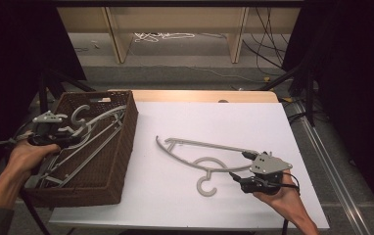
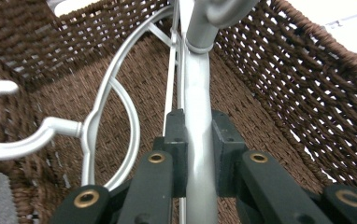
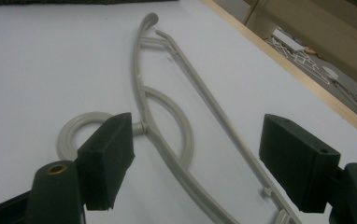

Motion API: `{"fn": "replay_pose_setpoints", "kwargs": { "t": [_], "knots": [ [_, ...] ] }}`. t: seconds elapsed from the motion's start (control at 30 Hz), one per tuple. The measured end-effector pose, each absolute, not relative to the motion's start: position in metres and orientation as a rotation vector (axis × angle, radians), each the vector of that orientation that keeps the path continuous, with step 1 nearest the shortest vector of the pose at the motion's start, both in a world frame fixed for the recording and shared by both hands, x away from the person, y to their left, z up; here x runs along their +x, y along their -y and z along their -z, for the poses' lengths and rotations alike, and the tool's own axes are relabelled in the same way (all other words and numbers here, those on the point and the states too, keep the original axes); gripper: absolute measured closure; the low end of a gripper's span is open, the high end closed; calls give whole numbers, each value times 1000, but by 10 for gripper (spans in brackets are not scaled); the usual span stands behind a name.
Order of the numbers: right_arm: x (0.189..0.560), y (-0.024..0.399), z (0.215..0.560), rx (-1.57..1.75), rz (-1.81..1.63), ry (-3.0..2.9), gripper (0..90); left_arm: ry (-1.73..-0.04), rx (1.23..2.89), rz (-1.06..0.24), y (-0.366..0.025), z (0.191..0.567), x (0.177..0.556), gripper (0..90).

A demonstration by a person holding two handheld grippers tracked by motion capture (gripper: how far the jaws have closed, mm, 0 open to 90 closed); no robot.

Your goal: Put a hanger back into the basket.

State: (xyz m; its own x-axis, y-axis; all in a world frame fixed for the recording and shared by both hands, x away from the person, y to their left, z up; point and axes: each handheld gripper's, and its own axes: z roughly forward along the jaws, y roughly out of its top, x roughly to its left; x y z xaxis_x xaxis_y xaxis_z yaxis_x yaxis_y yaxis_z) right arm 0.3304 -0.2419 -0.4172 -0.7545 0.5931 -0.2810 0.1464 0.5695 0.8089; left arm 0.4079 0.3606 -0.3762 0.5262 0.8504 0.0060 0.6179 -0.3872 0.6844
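A: What has the left gripper (image 2: pixel 199 154) got?

B: Its jaws are clenched on a grey hanger (image 2: pixel 196 107) inside the brown basket (image 2: pixel 279 93). The hanger's bar runs straight out from between the jaws, lengthwise along the basket, hook end farthest from them.

A: And the right gripper (image 3: pixel 200 158)?

B: Its jaws are spread wide, gripping nothing. A second hanger (image 3: pixel 167 116) lies flat on the white table (image 3: pixel 50 70), one end between the jaws, its long axis leading away from them, its hook just ahead of one jaw.
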Motion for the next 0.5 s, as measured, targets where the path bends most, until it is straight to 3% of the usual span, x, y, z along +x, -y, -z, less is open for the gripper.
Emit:
{"fn": "replay_pose_setpoints", "kwargs": {
  "t": [0.3, 0.5],
  "knots": [
    [331, 242, 417, 589, -1096, -2272, 272, -1302, 2115, -398, -359, 393, 412, 789],
    [331, 243, 417, 592, -1097, -2275, 272, -1369, 2096, -436, -365, 401, 415, 780]
  ]
}}
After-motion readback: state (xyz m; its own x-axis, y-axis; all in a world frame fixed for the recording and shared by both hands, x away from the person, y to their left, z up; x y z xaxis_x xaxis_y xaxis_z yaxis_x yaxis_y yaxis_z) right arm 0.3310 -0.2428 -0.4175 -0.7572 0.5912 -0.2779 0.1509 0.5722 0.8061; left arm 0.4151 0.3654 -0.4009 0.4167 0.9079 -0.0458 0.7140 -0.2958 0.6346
